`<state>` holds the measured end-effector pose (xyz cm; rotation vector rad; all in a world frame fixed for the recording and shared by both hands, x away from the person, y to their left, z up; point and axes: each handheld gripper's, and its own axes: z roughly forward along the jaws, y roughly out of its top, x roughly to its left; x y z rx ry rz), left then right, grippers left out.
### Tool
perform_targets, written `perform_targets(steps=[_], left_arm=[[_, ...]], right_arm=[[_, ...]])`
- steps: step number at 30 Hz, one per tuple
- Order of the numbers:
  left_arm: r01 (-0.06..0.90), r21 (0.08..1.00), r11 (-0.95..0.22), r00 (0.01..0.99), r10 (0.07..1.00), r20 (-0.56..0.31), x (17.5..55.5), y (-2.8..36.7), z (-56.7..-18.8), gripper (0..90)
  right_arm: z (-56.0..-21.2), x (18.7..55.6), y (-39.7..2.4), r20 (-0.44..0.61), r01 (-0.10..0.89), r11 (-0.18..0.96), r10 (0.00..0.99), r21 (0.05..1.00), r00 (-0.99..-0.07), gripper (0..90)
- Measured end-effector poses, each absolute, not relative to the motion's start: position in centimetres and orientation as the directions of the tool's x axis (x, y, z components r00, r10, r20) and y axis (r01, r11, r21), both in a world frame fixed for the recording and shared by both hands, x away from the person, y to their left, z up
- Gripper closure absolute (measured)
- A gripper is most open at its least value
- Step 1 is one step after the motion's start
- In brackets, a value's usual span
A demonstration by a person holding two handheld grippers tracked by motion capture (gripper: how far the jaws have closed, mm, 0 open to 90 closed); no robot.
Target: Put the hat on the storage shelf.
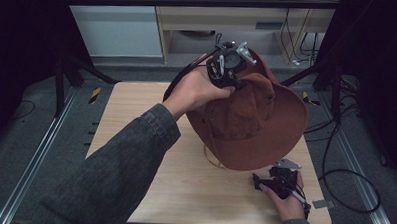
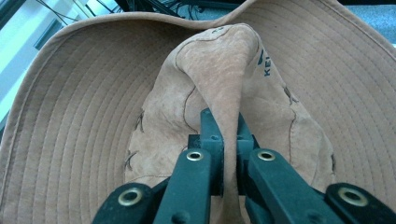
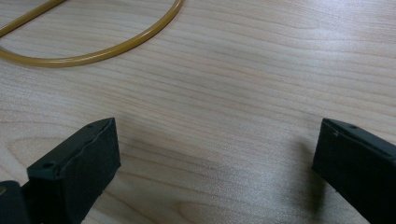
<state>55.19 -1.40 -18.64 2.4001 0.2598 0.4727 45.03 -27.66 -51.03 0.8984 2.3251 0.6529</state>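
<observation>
A brown wide-brimmed hat (image 1: 251, 119) hangs tilted above the middle of the wooden table (image 1: 136, 120), its brim toward the right. My left gripper (image 1: 228, 68) holds it from the top, shut on a pinched fold of the crown. In the left gripper view the hat (image 2: 93, 116) fills the frame and the fold of suede runs between the two black jaws of the left gripper (image 2: 223, 130). My right gripper (image 1: 264, 183) rests low near the table's front right corner. Its jaws stand wide apart over bare wood, right gripper (image 3: 217, 163) holding nothing.
The hat's yellowish chin cord (image 3: 98, 51) lies looped on the wood just ahead of the right gripper, cord (image 1: 212, 160) also hanging below the brim. Metal rails and cables run along the floor at both sides of the table.
</observation>
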Motion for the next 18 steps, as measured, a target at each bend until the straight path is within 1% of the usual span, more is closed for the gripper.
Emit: perform_targets(steps=[18], left_arm=[[0.075, 0.628, -0.775, 0.919, 0.298, 0.259, 56.1, -2.7, -20.3, 88.3]], right_arm=[[-51.0, 45.0, -27.7, -0.320, 0.445, 0.657, 0.716, 0.609, -0.620, 0.7]])
